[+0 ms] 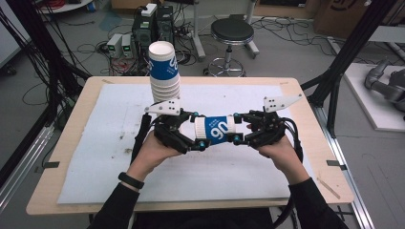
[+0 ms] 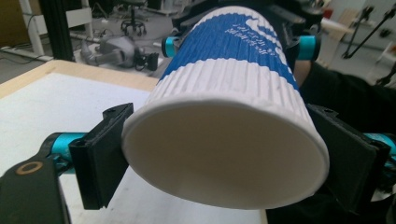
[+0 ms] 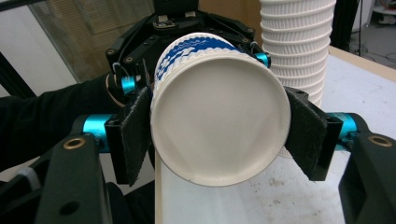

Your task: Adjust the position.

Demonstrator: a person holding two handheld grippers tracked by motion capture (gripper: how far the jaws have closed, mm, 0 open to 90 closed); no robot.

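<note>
A blue and white ribbed paper cup (image 1: 215, 130) lies on its side in the air above the mat, held between both grippers. My left gripper (image 1: 198, 129) is at its wider end. In the left gripper view that end (image 2: 224, 154) faces the camera and the two black pads (image 2: 105, 154) lie against its rim, with no gap showing. My right gripper (image 1: 235, 127) is shut on the narrower base end. In the right gripper view the base (image 3: 219, 112) sits between the pads (image 3: 135, 135), which press on both sides.
A tall stack of the same cups (image 1: 165, 76) stands upside down at the back of the white mat (image 1: 119, 157), just behind my left gripper. It rises close by at the right of the right gripper view (image 3: 296, 46). A stool (image 1: 232, 31) and cables lie beyond the table.
</note>
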